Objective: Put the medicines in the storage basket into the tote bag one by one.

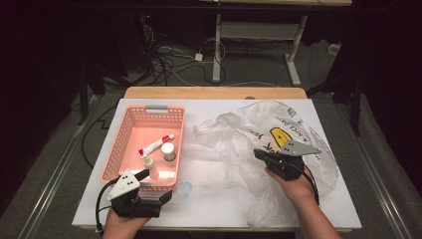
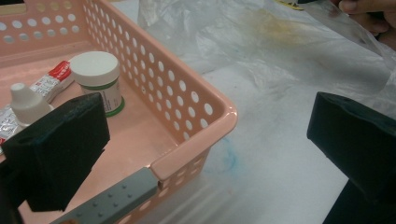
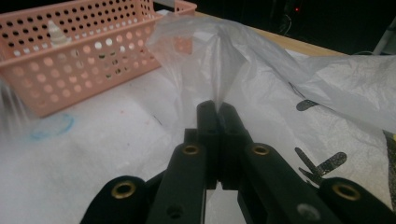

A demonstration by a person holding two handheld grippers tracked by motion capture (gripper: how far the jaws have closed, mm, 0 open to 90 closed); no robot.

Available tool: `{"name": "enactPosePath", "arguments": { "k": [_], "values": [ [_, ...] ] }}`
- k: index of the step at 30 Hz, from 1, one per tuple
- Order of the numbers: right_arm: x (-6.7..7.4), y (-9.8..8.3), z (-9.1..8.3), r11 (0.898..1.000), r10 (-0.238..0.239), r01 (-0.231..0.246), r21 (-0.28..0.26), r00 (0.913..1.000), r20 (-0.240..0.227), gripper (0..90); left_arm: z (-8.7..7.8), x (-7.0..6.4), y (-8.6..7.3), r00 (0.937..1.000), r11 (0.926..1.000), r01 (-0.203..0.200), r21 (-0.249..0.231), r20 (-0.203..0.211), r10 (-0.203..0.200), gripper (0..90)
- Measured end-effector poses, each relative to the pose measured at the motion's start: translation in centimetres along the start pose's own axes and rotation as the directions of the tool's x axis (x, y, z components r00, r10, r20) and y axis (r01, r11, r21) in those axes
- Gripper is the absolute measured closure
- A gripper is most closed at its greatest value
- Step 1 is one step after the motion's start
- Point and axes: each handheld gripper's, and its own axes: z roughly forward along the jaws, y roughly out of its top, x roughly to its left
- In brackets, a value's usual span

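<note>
Plastic bag (image 1: 259, 134) lies crumpled across the white table cover (image 1: 209, 199), right of the pink basket (image 1: 119, 144). My R gripper (image 3: 217, 108) has jaws clamped tight on a pinch of its film, pulled up into a peak. L gripper (image 1: 149, 173) sits at the basket's near edge w/ jaws wide apart, holding nothing. Tube (image 1: 156, 146), jar (image 1: 168, 151) & small bottle (image 1: 148, 163) lie inside the basket.

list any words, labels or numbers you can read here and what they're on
plastic bag: dark print beside a yellow mark, too blurred and creased to read.
tube in the pink basket: red and white label, print too small to read.
white-capped jar: green-edged label, text too small.
dropper bottle: no readable text.
Nothing can be quoted with confidence.
</note>
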Motion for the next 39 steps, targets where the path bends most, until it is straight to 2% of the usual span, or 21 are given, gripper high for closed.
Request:
{"name": "enactPosePath", "arguments": {
  "k": [1,3,6,9,12,15,19,22,28,32,35,39],
  "values": [
    [0.1,0.1,0.0,1.000,0.018,-0.018,-0.010,0.9998,-0.004,90.0,0.0,0.1,0.0,1.0000,1.0000,0.007,-0.003,-0.001,-0.007,0.0],
    [0.2,0.5,0.2,1.000,0.013,-0.013,-0.011,0.9999,0.001,90.0,-0.1,0.2,0.2,0.9999,0.9998,0.015,-0.014,0.001,-0.015,0.0],
    [0.0,1.0,0.7,1.000,0.009,-0.009,0.007,0.9999,0.012,90.0,-0.1,0.5,0.5,1.0000,0.9997,0.006,-0.022,-0.002,-0.006,0.0],
    [0.0,1.3,0.7,1.000,0.016,-0.016,-0.010,0.9998,0.012,90.0,-0.1,1.1,1.0,0.9998,0.9993,0.006,-0.036,-0.017,-0.007,0.0],
    [0.2,1.0,0.6,0.999,0.026,-0.026,-0.040,0.9996,-0.006,90.0,-0.2,2.0,2.1,0.9992,0.9982,0.025,-0.055,-0.029,-0.027,0.0],
    [0.2,0.8,0.8,1.000,0.004,-0.005,-0.009,1.0000,-0.007,90.0,-0.2,2.6,3.3,0.9987,0.9955,0.047,-0.082,-0.016,-0.048,0.0],
    [0.0,0.4,0.6,1.000,0.021,-0.021,-0.007,0.9997,-0.013,90.0,0.4,3.3,4.7,0.9994,0.9974,0.029,-0.066,-0.016,-0.030,0.0],
    [-0.2,0.3,0.4,0.999,0.029,-0.030,-0.013,0.9995,-0.014,90.0,1.0,4.0,5.4,0.9991,0.9977,0.035,-0.057,-0.019,-0.036,0.0],
    [-0.3,0.2,0.1,0.999,0.038,-0.038,-0.021,0.9990,-0.024,90.0,2.0,5.7,6.1,0.9968,0.9959,0.073,-0.055,-0.029,-0.074,0.0],
    [-0.3,0.3,0.1,0.999,0.028,-0.029,-0.023,0.9993,-0.025,90.0,2.5,6.7,6.7,0.9954,0.9962,0.080,-0.034,-0.049,-0.082,0.0],
    [-0.3,0.3,0.1,0.999,0.027,-0.028,-0.023,0.9992,-0.028,90.0,2.8,7.1,7.3,0.9955,0.9972,0.070,-0.026,-0.062,-0.072,0.0],
    [-0.4,0.2,0.3,0.999,0.028,-0.029,-0.020,0.9992,-0.030,90.0,3.5,8.2,8.1,0.9947,0.9968,0.079,-0.004,-0.066,-0.079,0.0]
  ]
}}
